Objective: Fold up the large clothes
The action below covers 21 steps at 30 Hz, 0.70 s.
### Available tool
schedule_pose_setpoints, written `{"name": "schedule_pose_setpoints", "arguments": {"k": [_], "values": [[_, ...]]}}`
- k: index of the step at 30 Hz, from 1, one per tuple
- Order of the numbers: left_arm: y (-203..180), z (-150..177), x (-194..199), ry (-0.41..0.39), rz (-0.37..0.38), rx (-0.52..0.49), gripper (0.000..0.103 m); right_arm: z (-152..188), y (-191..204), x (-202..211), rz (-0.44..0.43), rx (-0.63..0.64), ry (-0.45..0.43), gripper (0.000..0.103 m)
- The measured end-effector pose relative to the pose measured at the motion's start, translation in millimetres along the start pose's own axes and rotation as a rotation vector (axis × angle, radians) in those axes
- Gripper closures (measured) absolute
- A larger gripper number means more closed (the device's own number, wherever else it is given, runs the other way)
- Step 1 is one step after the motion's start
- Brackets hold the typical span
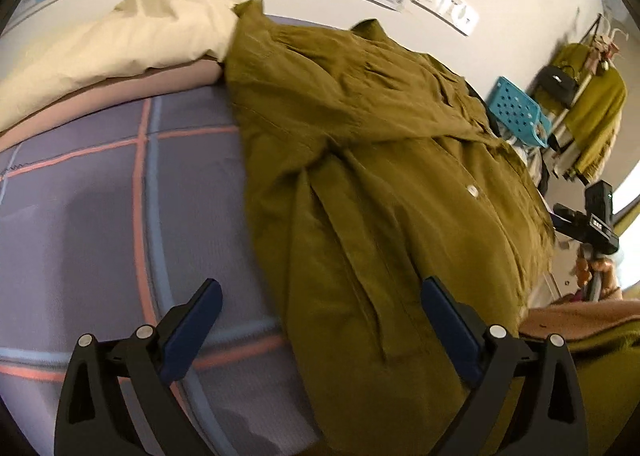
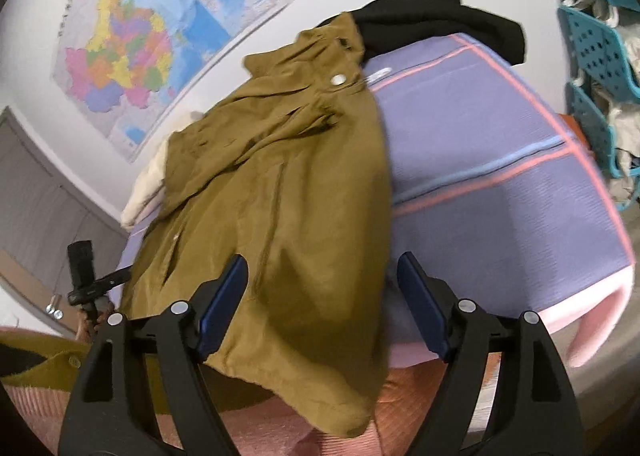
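Item: olive-brown coat [image 1: 372,176], large, with collar, a pale snap button [image 1: 472,189] on the front and another snap [image 2: 338,80] near the collar. Location: lying lengthwise on the bed [image 1: 100,192], collar toward the wall, hem hanging over the near edge of the mattress. One sleeve appears folded in across the body; the cloth is rumpled at the shoulders.

Handling, as judged: woven fabric of middling weight, soft and limp, not slippery by its matt look; it creases readily and will sag between two holds. Not fragile. Best taken at seamed, doubled edges: the hem corners nearest the claws, or shoulder seam and collar, where the cloth is thick enough to pinch without slipping out.

Left claw [image 1: 320,320]: released, jaws wide apart, hovering over the coat's lower left edge, one finger above the bedsheet, one above the coat; grasping nothing.
Right claw [image 2: 320,296]: released, jaws wide, poised over the hem region; grasping nothing.

Surroundings: lilac bedsheet with pink and blue stripes; cream duvet [image 1: 120,36] at the head end, touching the coat's shoulder; black garment [image 2: 440,20] beyond the collar; turquoise perforated baskets [image 2: 592,36] beside the bed; wall sockets [image 1: 446,4].

Writing: a coloured wall map [image 2: 132,44] carries print too small to read. No brand or label is legible on the coat.
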<state>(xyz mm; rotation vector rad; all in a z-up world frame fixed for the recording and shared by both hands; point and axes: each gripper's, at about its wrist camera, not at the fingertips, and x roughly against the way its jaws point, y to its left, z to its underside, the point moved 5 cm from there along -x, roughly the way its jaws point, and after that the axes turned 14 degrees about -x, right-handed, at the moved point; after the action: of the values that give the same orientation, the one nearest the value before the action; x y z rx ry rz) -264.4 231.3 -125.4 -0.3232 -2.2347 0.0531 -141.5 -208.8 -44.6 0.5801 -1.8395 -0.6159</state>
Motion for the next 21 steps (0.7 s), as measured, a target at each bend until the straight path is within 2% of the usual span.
{"name": "schedule_pose_setpoints", "arguments": {"k": [4,7,10,12,15,16,17,18,19,20,21], "values": [[-14.3,5.1,-0.2,0.004,0.05,-0.014,0.007,8.6,4.9,-2.5,-0.082,-0.002,0.028,0.026],[-38.9,11.8,-1.8,0.014,0.115,-0.07,0.007,15.7,10.3,-4.2,-0.119,0.019,0.047,0.026],[-57.6,15.5,-4.3,0.024,0.172,-0.113,0.007,22.6,18.3,-7.3,-0.194,0.03,0.091,0.029],[-59.3,13.0,-7.4,0.011,0.202,-0.093,0.007,25.7,21.8,-12.2,-0.221,0.038,0.107,0.03],[-52.9,3.7,-13.9,-0.023,0.272,0.0,0.008,26.5,26.1,-19.9,-0.246,0.049,0.111,0.032],[-50.3,0.3,-16.3,-0.032,0.268,0.02,0.016,26.3,28.0,-20.4,-0.241,0.059,0.115,0.033],[-46.7,-2.6,-19.6,-0.034,0.254,0.045,0.031,25.4,28.0,-20.2,-0.237,0.062,0.111,0.044],[-44.1,-3.9,-21.8,-0.029,0.245,0.069,0.04,24.0,25.3,-20.7,-0.242,0.04,0.109,0.061],[-40.7,-5.5,-24.9,-0.024,0.229,0.09,0.057,23.1,21.8,-22.0,-0.26,0.004,0.12,0.069],[-37.6,-6.3,-27.8,-0.008,0.212,0.104,0.071,23.0,19.3,-21.9,-0.26,-0.009,0.12,0.081],[-33.8,-6.6,-26.9,0.004,0.206,0.114,0.074,21.8,17.4,-20.3,-0.253,-0.016,0.111,0.089]]}}
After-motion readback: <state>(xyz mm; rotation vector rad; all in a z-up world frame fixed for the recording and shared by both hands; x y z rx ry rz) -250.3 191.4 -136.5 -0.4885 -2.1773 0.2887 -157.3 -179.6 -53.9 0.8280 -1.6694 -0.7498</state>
